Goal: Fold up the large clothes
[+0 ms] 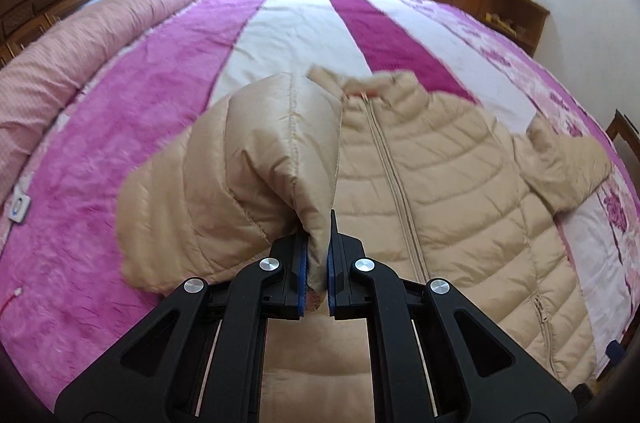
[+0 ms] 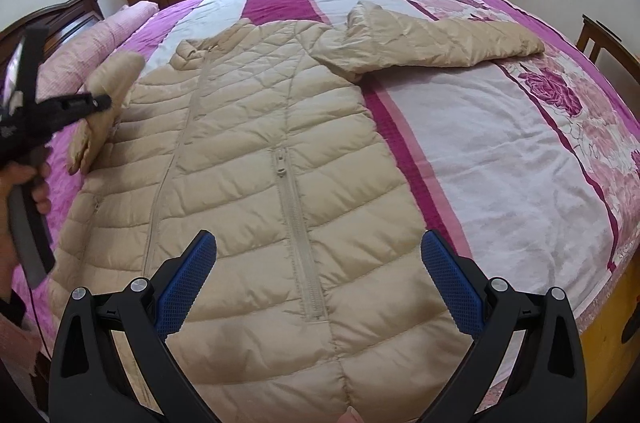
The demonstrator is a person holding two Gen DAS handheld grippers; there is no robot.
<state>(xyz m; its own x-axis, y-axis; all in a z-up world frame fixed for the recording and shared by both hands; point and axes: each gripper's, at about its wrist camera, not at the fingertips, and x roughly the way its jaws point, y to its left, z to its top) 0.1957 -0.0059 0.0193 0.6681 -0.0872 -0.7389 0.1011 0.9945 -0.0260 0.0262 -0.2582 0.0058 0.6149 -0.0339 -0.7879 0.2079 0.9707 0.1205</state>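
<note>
While left gripper [image 1: 317,273] pinches sleeve [image 1: 224,183], bedspread [image 2: 480,151] lies open.

Bare bedspread [image 2: 480,151] is left free right of the jacket [image 2: 248,151]. Left margin is narrowed by rolled quilt [image 1: 80,63]. Jacket's left side is occupied by the lifted sleeve [image 1: 240,163] held in the left claw [image 1: 318,263].

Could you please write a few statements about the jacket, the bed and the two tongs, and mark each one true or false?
1. The left tongs are shut on the puffer jacket's sleeve. True.
2. The right tongs grip the hem. False: they are open above the puffer jacket, holding nothing.
3. The front zipper is closed. True.
4. The other sleeve is folded across the chest. False: it lies out sideways on the bedspread.
</note>
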